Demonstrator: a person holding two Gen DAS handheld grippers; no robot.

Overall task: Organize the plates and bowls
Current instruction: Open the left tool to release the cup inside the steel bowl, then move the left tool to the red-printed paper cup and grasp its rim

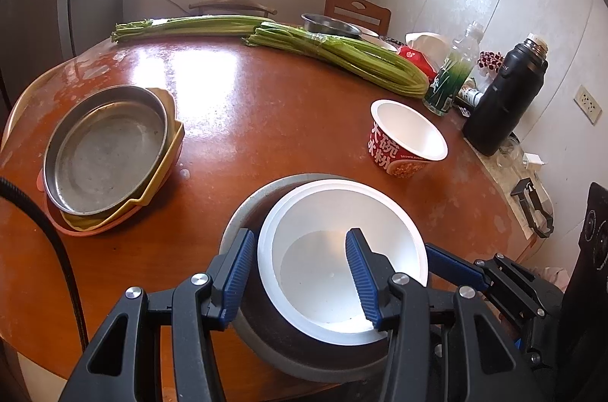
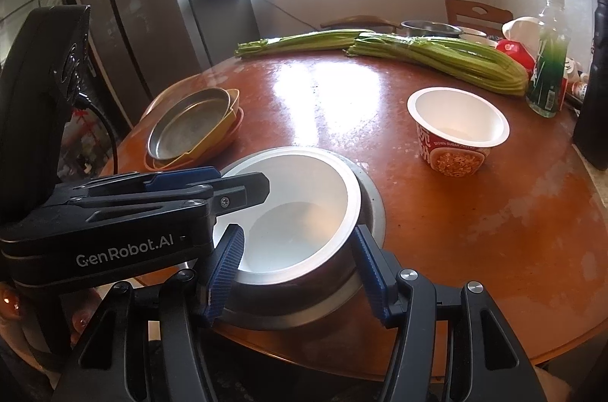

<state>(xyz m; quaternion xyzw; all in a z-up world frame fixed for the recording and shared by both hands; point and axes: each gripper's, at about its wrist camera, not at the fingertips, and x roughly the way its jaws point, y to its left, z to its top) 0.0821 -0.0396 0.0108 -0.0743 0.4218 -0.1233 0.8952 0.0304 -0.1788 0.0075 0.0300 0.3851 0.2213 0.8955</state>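
The step in hand seems the nesting of bowls: the white plastic bowl [image 1: 342,261] sits, empty, inside the grey metal bowl [image 1: 243,208] on the round brown bench [image 1: 266,121].

The left gripper [image 1: 300,273] has jaws apart, astride the white rim — one finger inside, one outside.

The right gripper [image 2: 300,261] has jaws apart around both bowls, and I cannot tell if they touch.

Next, probably, comes the empty red-and-white paper bowl [image 2: 456,132], well beyond the jaws, to the right.

The steel bowl [image 1: 243,212] near the table's [image 1: 266,121] front edge is mostly hidden by the white bowl [image 1: 342,250] nested in it. The pink plate [image 1: 76,229] shows only its rim under the stack. The black flask [image 2: 596,90] is cut off by the picture's edge.
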